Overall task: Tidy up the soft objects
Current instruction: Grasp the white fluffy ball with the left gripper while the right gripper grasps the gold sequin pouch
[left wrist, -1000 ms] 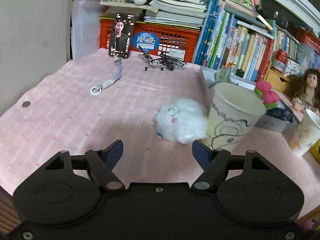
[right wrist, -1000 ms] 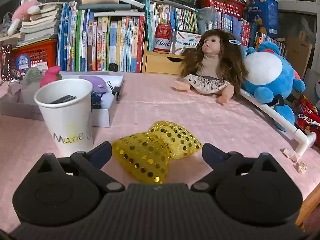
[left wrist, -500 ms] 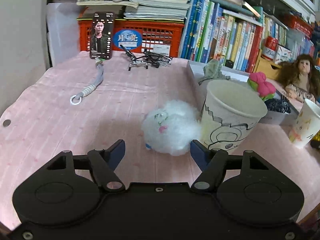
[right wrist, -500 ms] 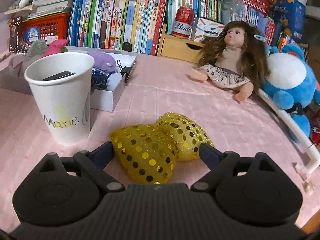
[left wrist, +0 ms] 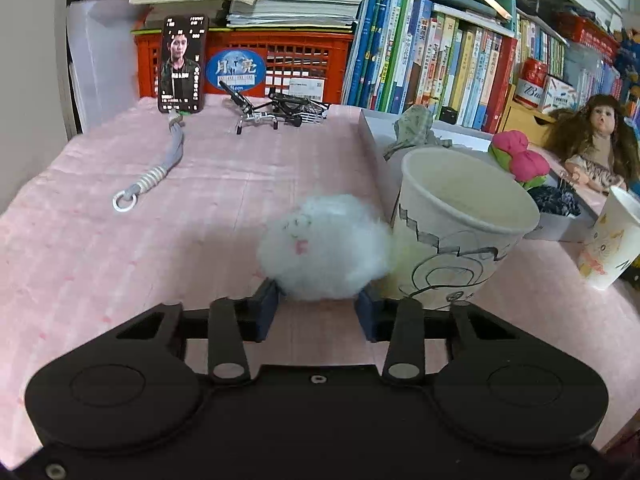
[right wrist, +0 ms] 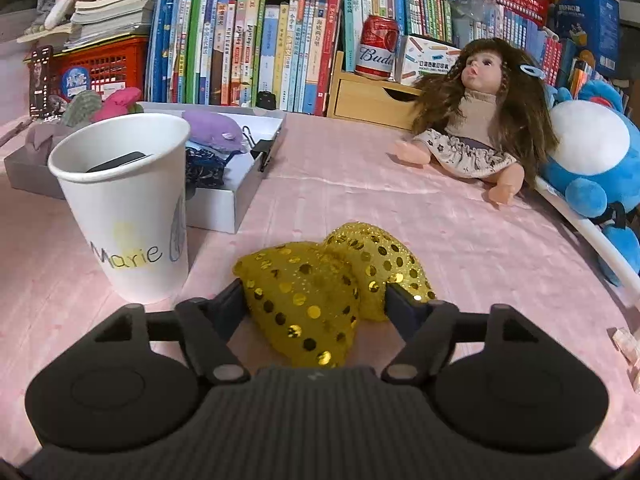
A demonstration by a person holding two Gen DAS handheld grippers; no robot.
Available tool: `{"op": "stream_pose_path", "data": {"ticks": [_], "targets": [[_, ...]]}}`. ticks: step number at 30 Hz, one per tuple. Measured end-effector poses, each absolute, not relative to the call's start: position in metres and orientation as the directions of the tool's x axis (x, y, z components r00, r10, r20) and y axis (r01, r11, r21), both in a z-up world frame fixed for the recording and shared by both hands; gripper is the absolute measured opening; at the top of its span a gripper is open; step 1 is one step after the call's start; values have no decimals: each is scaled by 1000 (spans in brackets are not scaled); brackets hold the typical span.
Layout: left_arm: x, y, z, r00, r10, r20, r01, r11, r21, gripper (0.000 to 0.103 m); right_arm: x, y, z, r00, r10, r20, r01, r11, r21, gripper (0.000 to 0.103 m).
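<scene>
A white fluffy ball toy lies on the pink cloth, touching a patterned paper cup. My left gripper has its fingers closed in against the ball's near sides. A yellow sequined bow lies on the cloth beside a white cup marked "Marie". My right gripper has its fingers closed in on the bow's two sides.
A white shallow box behind the cups holds small soft toys and clips. A doll and a blue plush lie at the right. Books and a red crate line the back. A lanyard lies left.
Both grippers moved forward and narrowed. The left fingers now press the white ball's sides; the right fingers now press the yellow bow's sides.
</scene>
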State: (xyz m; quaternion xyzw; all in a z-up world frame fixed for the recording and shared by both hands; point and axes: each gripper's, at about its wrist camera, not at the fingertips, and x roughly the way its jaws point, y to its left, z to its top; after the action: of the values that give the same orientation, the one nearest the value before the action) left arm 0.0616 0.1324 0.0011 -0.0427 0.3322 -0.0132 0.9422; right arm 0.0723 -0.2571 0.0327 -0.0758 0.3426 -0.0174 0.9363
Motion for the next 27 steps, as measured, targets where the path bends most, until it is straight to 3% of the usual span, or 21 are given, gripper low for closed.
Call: {"op": "stream_pose_path", "data": {"ticks": [2,8,14,27], "targets": [[61,133,1,781,-39,-623,-13,997,-80,24,71,-254,33,767,-87,-636,-25,986,-165,68],[57,139,2,779,-47,-626,-27,994,-108,10,66,-248,36,773,-93,-628,-25,984,-176,57],[51,138,3,782,-32,-622,-37,995,-98,6,56,-244,42,783,-61,-619,-41,988,-150,52],[13,124,8,789,-43,-613,-11,996,-84,6,8,-207,53,771,75,-633,-174,980,-97,52]]}}
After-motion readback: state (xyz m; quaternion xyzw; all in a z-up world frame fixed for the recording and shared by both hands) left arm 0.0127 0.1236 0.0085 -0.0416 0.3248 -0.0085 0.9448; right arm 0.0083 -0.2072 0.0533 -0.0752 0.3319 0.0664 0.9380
